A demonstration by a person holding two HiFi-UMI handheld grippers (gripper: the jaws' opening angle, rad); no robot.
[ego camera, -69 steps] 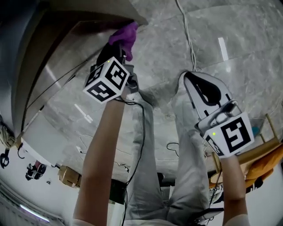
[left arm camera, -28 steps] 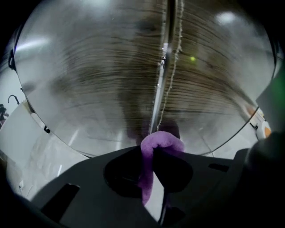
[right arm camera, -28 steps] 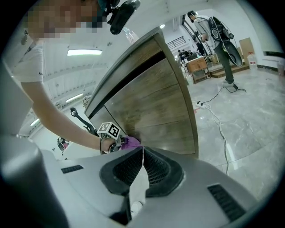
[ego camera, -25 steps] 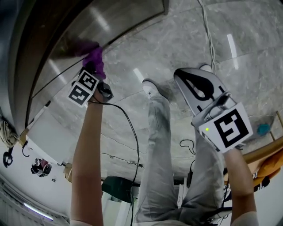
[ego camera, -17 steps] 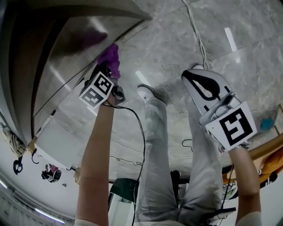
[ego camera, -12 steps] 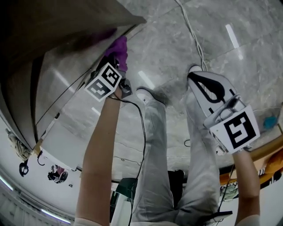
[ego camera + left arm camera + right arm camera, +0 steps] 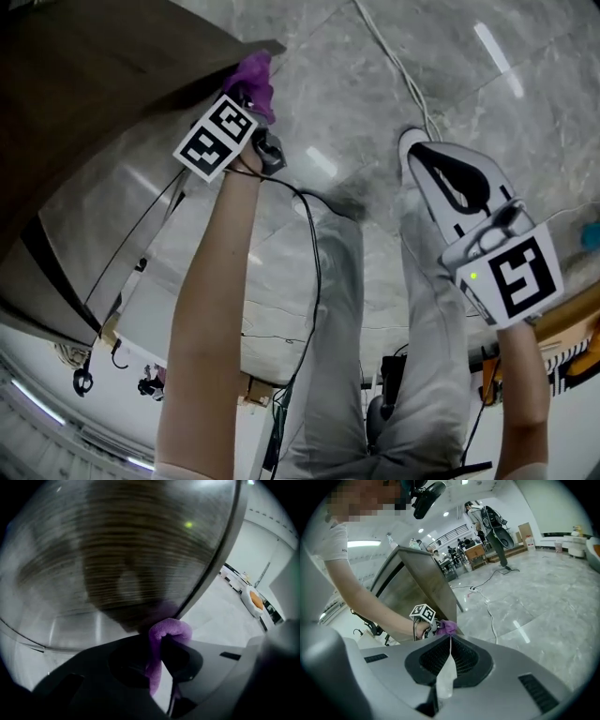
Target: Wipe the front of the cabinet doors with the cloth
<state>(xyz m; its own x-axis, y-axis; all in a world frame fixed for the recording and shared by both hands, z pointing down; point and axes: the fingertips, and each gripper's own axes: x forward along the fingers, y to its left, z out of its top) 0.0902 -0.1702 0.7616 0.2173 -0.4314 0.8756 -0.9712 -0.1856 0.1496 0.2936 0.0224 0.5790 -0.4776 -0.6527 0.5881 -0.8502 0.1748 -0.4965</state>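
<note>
The left hand-held gripper [image 7: 242,94] is clamped on the purple cloth [image 7: 255,73], pressing it against the cabinet door [image 7: 103,84] near the door's corner. The right hand-held gripper [image 7: 417,155] hangs well apart, jaws together and empty.

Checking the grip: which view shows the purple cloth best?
Left gripper view: the purple fleecy cloth pinched in the left tool, at the metal cabinet door. Head view shows a tuft; right gripper view, a distant speck.
</note>
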